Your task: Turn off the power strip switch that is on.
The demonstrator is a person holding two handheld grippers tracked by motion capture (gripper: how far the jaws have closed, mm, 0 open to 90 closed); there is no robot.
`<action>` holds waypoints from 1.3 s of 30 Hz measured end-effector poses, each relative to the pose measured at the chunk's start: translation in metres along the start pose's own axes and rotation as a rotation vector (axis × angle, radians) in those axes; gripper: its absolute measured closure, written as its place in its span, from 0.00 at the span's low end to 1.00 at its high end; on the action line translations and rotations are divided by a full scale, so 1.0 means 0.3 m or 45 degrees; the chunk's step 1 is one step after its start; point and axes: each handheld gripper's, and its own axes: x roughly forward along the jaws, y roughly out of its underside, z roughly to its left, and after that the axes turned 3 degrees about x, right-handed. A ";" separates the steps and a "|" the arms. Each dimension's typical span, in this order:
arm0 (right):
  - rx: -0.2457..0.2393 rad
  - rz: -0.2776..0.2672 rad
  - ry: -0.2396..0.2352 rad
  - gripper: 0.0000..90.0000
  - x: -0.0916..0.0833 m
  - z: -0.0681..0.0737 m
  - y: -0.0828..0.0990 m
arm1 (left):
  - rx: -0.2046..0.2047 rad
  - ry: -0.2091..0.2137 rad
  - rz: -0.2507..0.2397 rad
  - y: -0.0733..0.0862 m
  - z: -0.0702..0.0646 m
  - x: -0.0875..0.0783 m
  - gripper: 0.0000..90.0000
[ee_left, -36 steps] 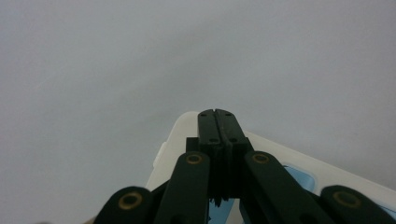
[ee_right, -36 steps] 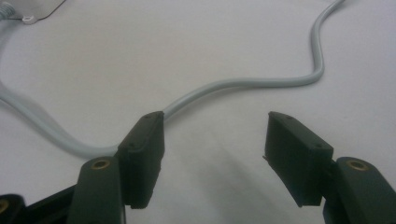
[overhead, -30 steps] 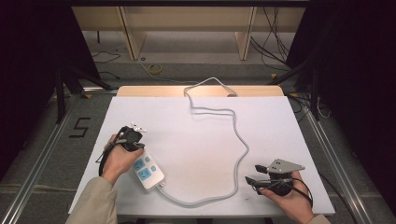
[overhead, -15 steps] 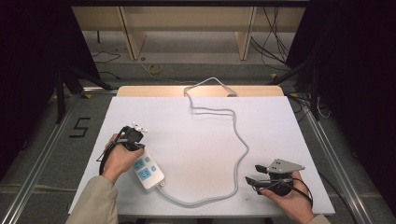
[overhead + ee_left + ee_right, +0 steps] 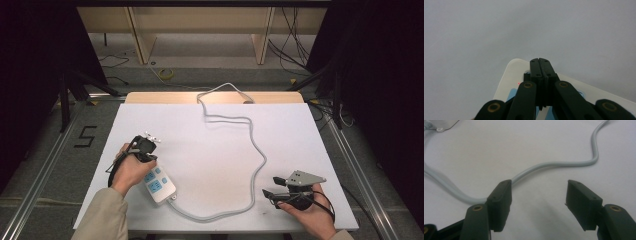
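Your left hand-held gripper (image 5: 146,161) is closed tight with nothing between its jaws, tips over the power strip (image 5: 159,184) near the bench's (image 5: 210,150) front left. Your right hand-held gripper (image 5: 539,203) gapes wide, empty, just beside the grey cord (image 5: 554,165).

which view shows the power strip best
The high view: the whole white power strip lies near the table's front left, its grey cable looping away. The left gripper view has one end of it, under the shut left gripper. The right gripper view catches a corner at top left.
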 end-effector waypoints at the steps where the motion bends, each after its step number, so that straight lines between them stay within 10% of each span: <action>1: 0.001 -0.001 0.000 0.43 -0.001 0.000 0.000 | -0.004 -0.008 -0.004 0.001 0.004 0.000 1.00; 39: -0.004 0.005 -0.003 0.43 0.000 -0.001 -0.001 | -0.038 -0.016 -0.026 0.019 0.020 0.002 1.00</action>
